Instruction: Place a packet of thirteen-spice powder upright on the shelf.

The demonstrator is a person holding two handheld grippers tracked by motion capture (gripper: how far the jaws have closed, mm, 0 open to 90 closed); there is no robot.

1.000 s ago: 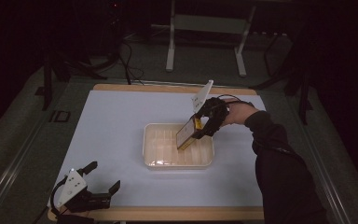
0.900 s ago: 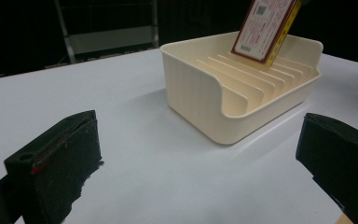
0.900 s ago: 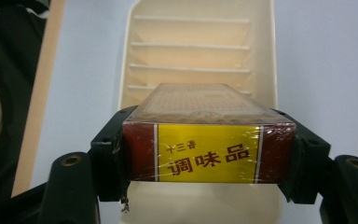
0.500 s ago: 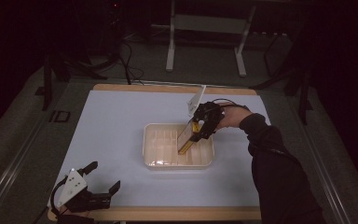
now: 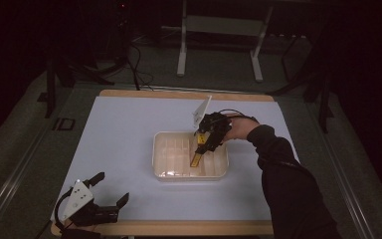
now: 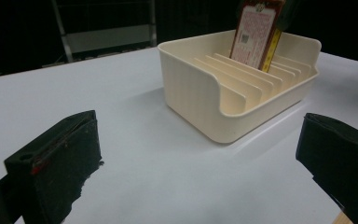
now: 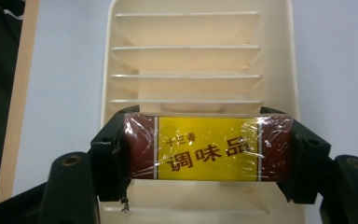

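The box's [image 7: 207, 148] lower end is hidden among the rack's [image 5: 161, 162] dividers; which slot it enters cannot be told. The right gripper [image 5: 205, 142] pinches the box by its ends, upright over the rack mid-surface [image 5: 124, 129]. The left gripper [image 5: 110, 191], jaws spread, rests at the near-left edge, well apart, with open surface between.

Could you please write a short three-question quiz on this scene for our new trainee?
1. True or false: the right gripper is shut on the red and yellow wrapped box.
2. Where does the left gripper rest? A) inside the rack B) on the white table near its front edge C) on the floor
3. Fill in: the box is held over the cream plastic ____ with slots.

Key: 1 true; 2 B; 3 rack.
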